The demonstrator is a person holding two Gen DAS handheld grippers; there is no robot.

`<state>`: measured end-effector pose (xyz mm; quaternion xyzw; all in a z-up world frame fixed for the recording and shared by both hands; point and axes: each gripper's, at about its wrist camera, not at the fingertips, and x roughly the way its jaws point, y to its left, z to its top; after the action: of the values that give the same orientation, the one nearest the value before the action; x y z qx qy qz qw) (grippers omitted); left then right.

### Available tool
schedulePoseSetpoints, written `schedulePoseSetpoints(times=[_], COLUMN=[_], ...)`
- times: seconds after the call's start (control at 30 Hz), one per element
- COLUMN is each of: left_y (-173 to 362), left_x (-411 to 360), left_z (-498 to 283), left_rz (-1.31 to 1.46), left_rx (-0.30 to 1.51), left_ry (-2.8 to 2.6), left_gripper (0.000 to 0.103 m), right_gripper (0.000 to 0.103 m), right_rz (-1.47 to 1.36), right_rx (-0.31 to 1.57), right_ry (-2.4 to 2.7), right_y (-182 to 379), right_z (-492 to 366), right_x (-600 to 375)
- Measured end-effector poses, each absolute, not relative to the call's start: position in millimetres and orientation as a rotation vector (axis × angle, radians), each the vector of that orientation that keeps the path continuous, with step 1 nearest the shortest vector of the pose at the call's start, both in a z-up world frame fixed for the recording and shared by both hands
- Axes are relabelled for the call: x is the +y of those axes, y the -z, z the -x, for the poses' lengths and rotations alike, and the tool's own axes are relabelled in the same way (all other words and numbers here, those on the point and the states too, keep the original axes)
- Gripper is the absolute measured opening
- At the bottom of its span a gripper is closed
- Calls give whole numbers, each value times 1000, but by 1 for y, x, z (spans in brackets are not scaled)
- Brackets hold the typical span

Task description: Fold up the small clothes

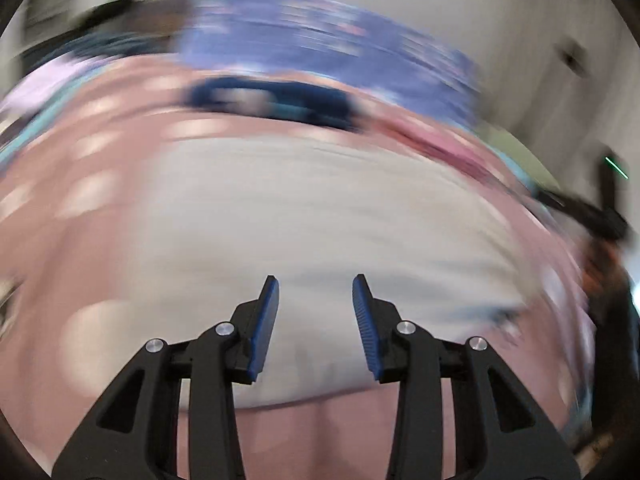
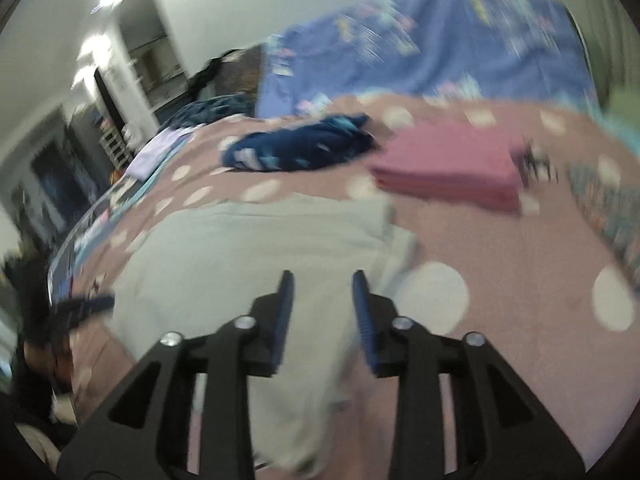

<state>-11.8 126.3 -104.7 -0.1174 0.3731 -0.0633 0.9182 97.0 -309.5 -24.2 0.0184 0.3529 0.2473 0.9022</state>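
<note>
- Nearest to me, my left tool [image 1: 316,284] and my right tool [image 2: 323,280] both hang over the pale garment [image 2: 256,256], jaws apart and with nothing between the blue pads; neither touches the cloth that I can see.
- The pale garment lies spread flat on the bed [image 2: 500,264], on its pink spotted cover. My right tool is over the garment's right part, close to the edge where spotted cover shows.
- I judge it light, soft and limp: it will sag and crease rather than hold a shape, so I would pinch it at a corner or along a hem, one tool to each side.
- Beyond the garment, towards the far side of the bed, sits a dark blue bundle [image 2: 300,144]; right of that, a folded pink stack [image 2: 452,164].
- Further off than both lies a blue patterned sheet [image 2: 460,48].
- The left view is badly smeared, so finer folds escape me.
</note>
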Motion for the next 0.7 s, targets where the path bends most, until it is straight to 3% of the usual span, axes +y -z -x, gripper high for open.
schedulePoseSetpoints(times=[0.2, 0.33, 0.63, 0.67, 0.7], left_y=[101, 111, 156, 159, 159], left_x=[213, 239, 222, 220, 217], left_z=[66, 76, 53, 50, 48], left_rz=[348, 412, 397, 388, 372], left_rx=[702, 705, 865, 869, 867], left_ry=[-84, -24, 232, 250, 277], left_gripper=[39, 39, 39, 37, 20], right_gripper=[53, 54, 55, 56, 57], right_rz=[313, 519, 632, 631, 621], right_rx=[597, 520, 654, 662, 674], right_ry=[-717, -915, -948, -936, -920], right_y=[3, 31, 85, 86, 86], right_z=[-5, 59, 98, 99, 99], right_x=[-177, -80, -12, -13, -15])
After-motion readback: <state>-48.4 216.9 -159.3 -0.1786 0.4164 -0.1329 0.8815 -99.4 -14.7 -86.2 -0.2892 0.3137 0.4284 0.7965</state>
